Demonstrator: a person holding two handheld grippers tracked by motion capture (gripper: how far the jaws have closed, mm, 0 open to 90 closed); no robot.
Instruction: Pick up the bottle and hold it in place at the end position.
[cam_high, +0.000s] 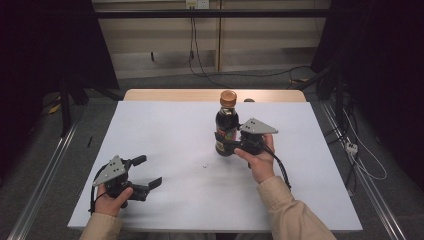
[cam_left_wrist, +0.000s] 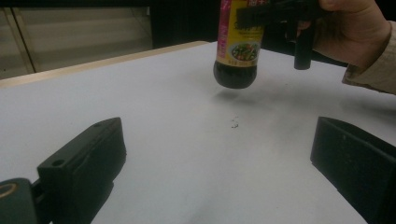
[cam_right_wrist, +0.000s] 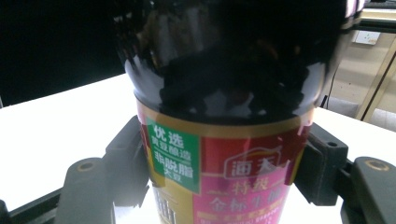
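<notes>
A dark soy sauce bottle (cam_high: 227, 125) with an orange cap and a red and yellow label stands upright right of the table's middle. My right gripper (cam_high: 223, 140) is shut on its labelled body. In the left gripper view the bottle (cam_left_wrist: 236, 51) hangs a little above the white table top (cam_left_wrist: 177, 93), with a shadow under it. The right gripper view has the bottle (cam_right_wrist: 219, 116) close up, and a black pad (cam_right_wrist: 125, 150) presses on each side of the label. My left gripper (cam_high: 149, 170) is open near the front left with nothing between its jaws.
A small dark speck (cam_high: 205, 165) lies on the white table (cam_high: 165, 125) between the two grippers. The table's wooden far edge (cam_high: 200, 95) shows behind the bottle. Cables run over the floor (cam_high: 370, 170) at the right and behind the table.
</notes>
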